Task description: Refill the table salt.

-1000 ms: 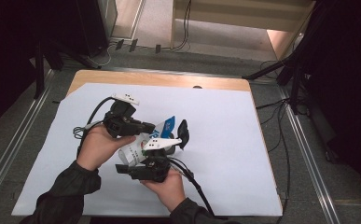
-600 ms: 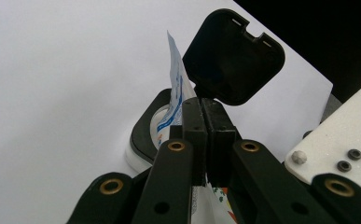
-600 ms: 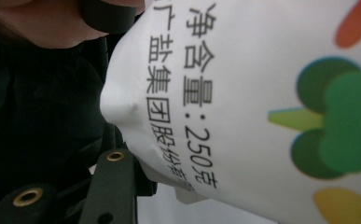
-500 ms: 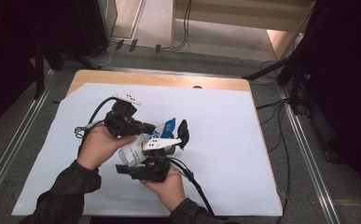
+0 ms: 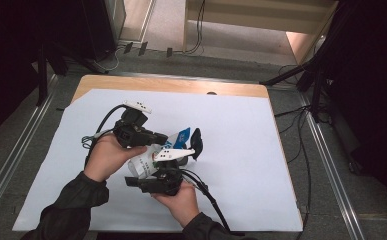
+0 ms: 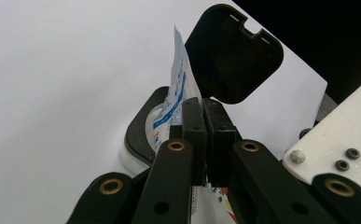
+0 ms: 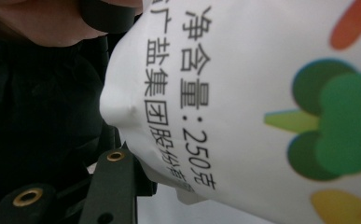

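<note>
The white jar (image 5: 146, 162) is clamped in the right gripper (image 5: 173, 162) near the table's (image 5: 241, 150) middle, lid (image 6: 234, 51) flipped open. At its twelve o'clock, the blue-printed seal (image 6: 180, 79) is pinched by the left gripper (image 6: 201, 116); peeling apparently remains.

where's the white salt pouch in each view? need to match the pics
High view: white salt pouch just left of centre, between the two hands.
Left gripper view: its blue-printed top edge rises at centre, pinched in the left tool.
Right gripper view: its printed side covers the centre and right, above the right tool.
Shared landmark: the open black flip lid.
</note>
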